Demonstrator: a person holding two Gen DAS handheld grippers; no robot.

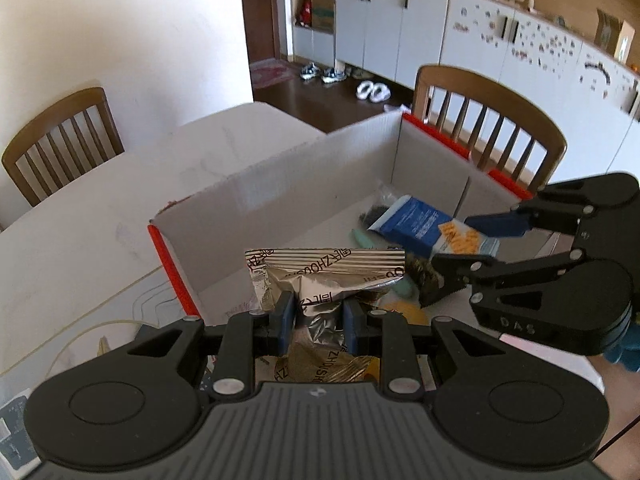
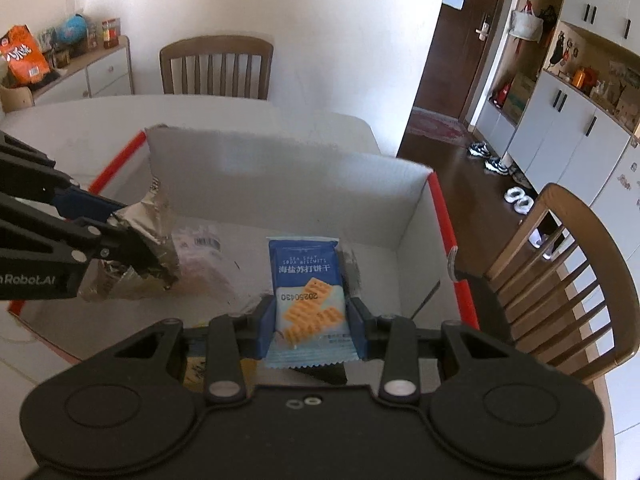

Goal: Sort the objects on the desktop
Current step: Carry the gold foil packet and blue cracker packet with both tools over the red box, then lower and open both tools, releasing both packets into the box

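Observation:
My left gripper (image 1: pixel 318 314) is shut on a silver foil snack packet (image 1: pixel 326 276) and holds it over the near left part of an open white cardboard box (image 1: pixel 280 192) with red edges. My right gripper (image 2: pixel 312 320) is shut on a blue soda-biscuit packet (image 2: pixel 306 280) and holds it over the same box (image 2: pixel 280 176). In the left wrist view the right gripper (image 1: pixel 460 240) comes in from the right with the blue packet (image 1: pixel 424 226). In the right wrist view the left gripper (image 2: pixel 132 236) comes in from the left with the foil packet (image 2: pixel 156 224).
Several small items lie in the box, among them a dark packet (image 1: pixel 374 214) and a mint-green object (image 1: pixel 362 238). The box stands on a white table (image 1: pixel 92 208). Wooden chairs (image 1: pixel 488 120) stand around it. A sideboard (image 2: pixel 92 68) stands far left.

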